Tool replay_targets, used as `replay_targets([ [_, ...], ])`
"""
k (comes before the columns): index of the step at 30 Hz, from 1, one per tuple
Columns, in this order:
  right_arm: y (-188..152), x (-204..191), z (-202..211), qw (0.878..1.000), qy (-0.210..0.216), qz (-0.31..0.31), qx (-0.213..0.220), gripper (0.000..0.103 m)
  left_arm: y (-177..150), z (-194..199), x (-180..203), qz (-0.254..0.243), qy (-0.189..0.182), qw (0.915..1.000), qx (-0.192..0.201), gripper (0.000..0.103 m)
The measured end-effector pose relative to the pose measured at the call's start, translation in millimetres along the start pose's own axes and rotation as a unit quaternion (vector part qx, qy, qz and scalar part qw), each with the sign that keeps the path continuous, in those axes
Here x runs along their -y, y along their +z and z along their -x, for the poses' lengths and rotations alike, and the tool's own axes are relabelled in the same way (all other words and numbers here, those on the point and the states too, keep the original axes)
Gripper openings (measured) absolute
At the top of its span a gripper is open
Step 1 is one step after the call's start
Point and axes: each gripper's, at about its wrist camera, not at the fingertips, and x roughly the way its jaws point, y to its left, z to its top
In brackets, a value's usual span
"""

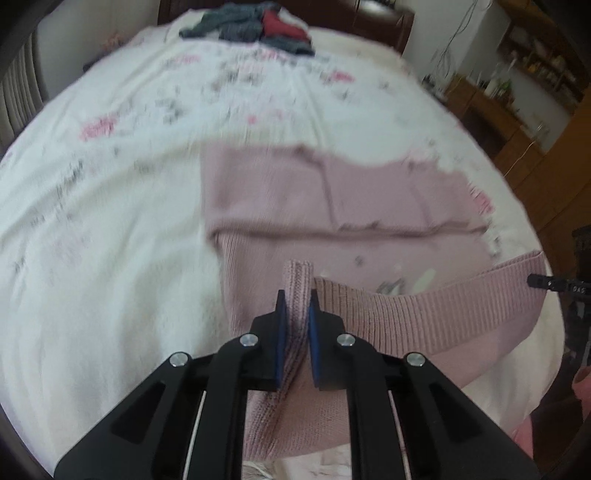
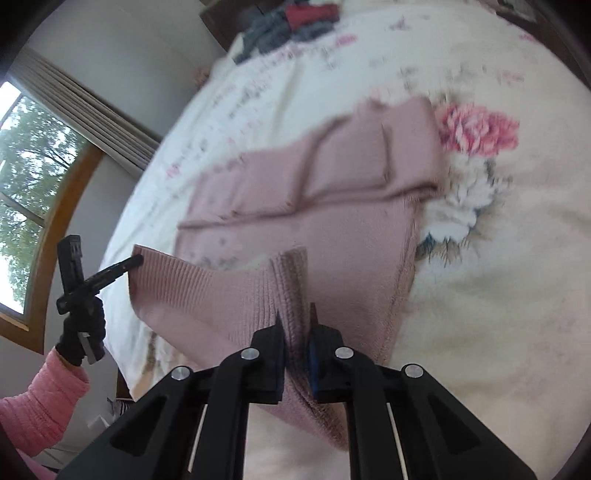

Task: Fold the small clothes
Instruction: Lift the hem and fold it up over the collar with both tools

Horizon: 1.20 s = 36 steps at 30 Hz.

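A pink knitted sweater (image 1: pixel 317 199) lies on a white floral bedspread (image 1: pixel 110 229), its sleeves folded across the body. My left gripper (image 1: pixel 297 295) is shut on the ribbed hem, lifting one corner. My right gripper (image 2: pixel 297 314) is shut on the other corner of the same hem (image 2: pixel 221 291), which hangs stretched between the two. In the right wrist view the left gripper (image 2: pixel 135 261) shows at the left, held by a black-gloved hand (image 2: pixel 83 332) with a pink sleeve. The right gripper's tip (image 1: pixel 533 280) shows at the left wrist view's right edge.
A pile of grey and red clothes (image 1: pixel 258 26) sits at the bed's far end by a dark headboard. Wooden shelves (image 1: pixel 517 96) stand to the right of the bed. A window with curtains (image 2: pixel 40 173) is on the left side.
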Motion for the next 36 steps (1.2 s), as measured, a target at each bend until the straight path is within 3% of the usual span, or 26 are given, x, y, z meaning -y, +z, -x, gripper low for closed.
replay_targets([
  [8, 56.4, -14.6, 40.9, 0.998, 0.004, 0.006, 0.067, 0.009, 66.5, 21.8, 9.3, 0.011, -0.004, 0.9974, 0.072, 0.009],
  [16, 142.4, -8.6, 29.2, 0.995, -0.043, 0.002, 0.091, 0.009, 141.5, -12.3, 5.3, 0.02, 0.02, 0.9939, 0.106, 0.009],
  [24, 196.0, 13.9, -24.8, 0.994, -0.07, -0.018, 0.076, 0.009, 182.4, -69.5, -9.1, 0.026, 0.052, 0.9938, 0.095, 0.009],
  [36, 213.6, 58.4, -107.2, 0.99, -0.131, -0.04, 0.016, 0.009, 180.9, -166.3, -28.5, 0.039, 0.081, 0.9956, 0.024, 0.009],
])
